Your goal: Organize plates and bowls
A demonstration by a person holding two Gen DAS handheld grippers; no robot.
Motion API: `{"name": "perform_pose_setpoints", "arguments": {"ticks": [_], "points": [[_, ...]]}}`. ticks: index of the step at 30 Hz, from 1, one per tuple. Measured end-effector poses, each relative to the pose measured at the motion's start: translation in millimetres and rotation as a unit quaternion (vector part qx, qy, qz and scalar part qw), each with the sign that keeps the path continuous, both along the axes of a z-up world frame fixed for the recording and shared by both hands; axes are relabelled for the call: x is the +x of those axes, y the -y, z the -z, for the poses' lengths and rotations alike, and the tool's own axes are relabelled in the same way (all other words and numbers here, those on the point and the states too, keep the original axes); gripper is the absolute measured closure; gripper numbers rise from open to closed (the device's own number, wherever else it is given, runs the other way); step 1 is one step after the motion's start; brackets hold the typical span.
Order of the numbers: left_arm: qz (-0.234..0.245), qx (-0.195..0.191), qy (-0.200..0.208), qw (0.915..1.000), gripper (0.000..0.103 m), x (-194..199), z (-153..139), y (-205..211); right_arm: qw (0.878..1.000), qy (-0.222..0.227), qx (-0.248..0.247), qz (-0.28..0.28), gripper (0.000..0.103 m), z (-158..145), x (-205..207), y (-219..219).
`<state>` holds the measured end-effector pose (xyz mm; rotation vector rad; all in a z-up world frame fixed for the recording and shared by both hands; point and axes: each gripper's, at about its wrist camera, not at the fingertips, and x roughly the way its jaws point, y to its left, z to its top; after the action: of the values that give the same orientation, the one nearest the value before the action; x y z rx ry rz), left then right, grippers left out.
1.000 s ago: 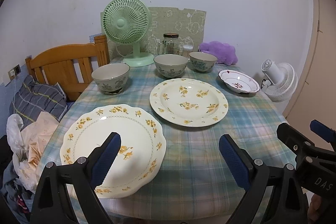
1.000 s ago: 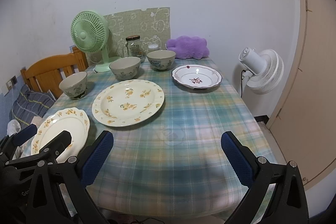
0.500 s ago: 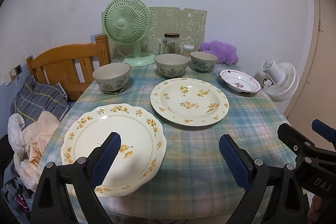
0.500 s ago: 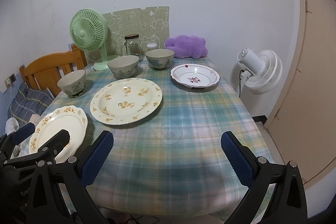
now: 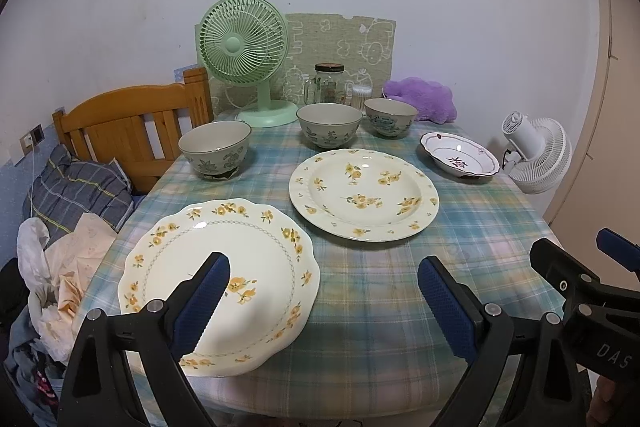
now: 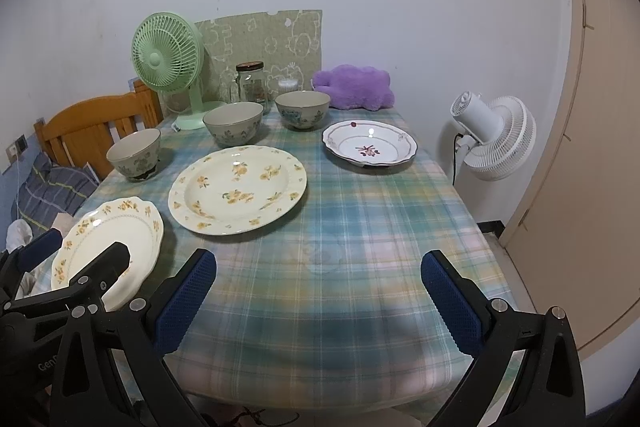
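Grippers hang wide and empty at the table's (image 6: 340,227) near edge, left gripper (image 5: 324,297) over the scalloped plate (image 5: 224,259), right gripper (image 6: 318,291) over bare cloth. Both have backed off slightly since 1 second ago; 3 plates and 3 bowls sit untouched, so sorting has not begun.

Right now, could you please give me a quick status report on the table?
Left tool open, right tool open, both empty. Three plates and three bowls sit separate on the tablecloth, nothing stacked. Scalloped plate is nearest the left tool. Path unobstructed.
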<state>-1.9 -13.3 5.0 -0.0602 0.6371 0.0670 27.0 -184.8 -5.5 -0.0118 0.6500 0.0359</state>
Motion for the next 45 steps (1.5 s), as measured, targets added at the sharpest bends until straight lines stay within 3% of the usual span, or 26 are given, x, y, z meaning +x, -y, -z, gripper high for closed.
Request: {"name": "perform_pose_setpoints", "arguments": {"ticks": [18, 45], "points": [[-0.001, -0.002, 0.001, 1.0, 0.007, 5.8, -0.3, -10.9, 1.0, -0.004, -0.005, -0.001, 0.0, -0.8, 5.4, -6.7], [0.01, 0.004, -0.029, 0.9995, 0.008, 38.7, -1.0, -71.4, 0.999, -0.046, -0.004, 0.029, 0.0, -4.4, 38.6, -76.2]]}}
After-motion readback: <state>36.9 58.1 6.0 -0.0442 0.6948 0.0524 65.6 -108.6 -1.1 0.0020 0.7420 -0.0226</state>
